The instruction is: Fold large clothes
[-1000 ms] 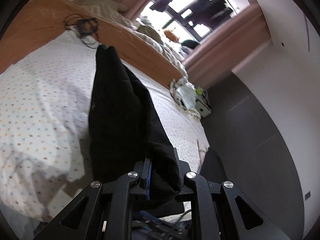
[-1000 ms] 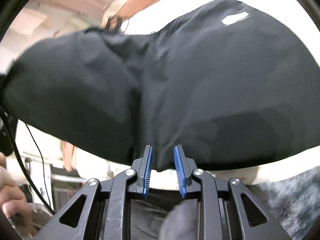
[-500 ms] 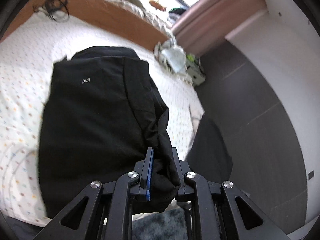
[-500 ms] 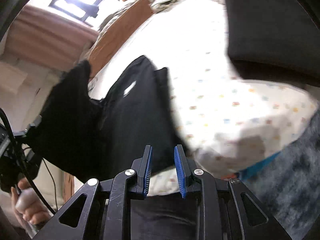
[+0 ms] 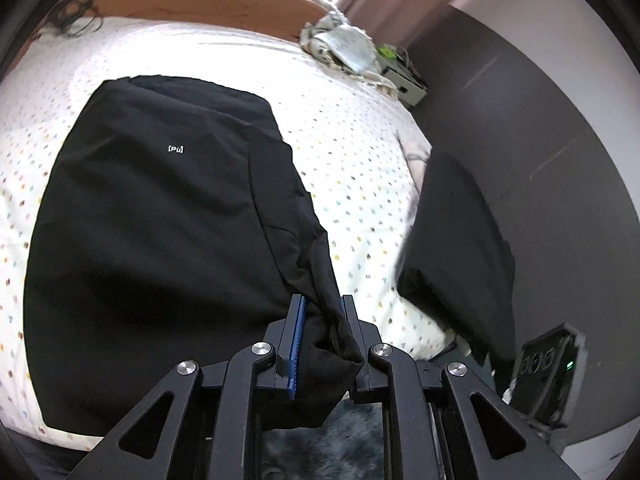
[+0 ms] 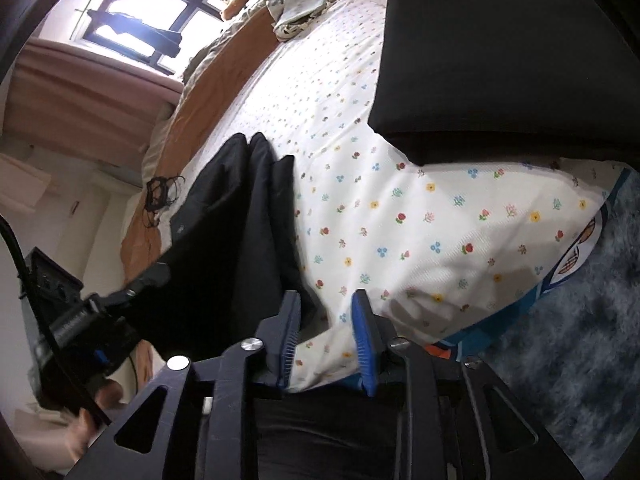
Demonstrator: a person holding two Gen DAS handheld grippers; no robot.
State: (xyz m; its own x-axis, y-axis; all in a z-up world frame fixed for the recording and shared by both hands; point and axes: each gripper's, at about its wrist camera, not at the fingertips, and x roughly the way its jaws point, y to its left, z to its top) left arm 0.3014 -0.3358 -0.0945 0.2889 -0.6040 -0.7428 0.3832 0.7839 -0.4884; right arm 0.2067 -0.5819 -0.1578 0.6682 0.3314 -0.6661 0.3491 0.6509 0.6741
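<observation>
my left gripper (image 5: 320, 320): clamped on bunched corner of black garment (image 5: 160, 220) | garment: smooth, flat on floral sheet (image 6: 400, 208) | my right gripper (image 6: 326, 320): jaws apart, holding nothing

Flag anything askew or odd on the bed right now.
The black garment lies flat on the floral sheet except its near right corner, bunched in the left gripper. A tangled black cable sits on the orange blanket. The right gripper is open.

The bunched corner of the black fabric garment (image 5: 160, 220) hides the inner pad of the left hand-held gripper (image 5: 322, 316). A second dark folded cloth (image 6: 500, 52) is cut by the picture's edge. The small white logo (image 5: 175, 149) is too small to read surely.
</observation>
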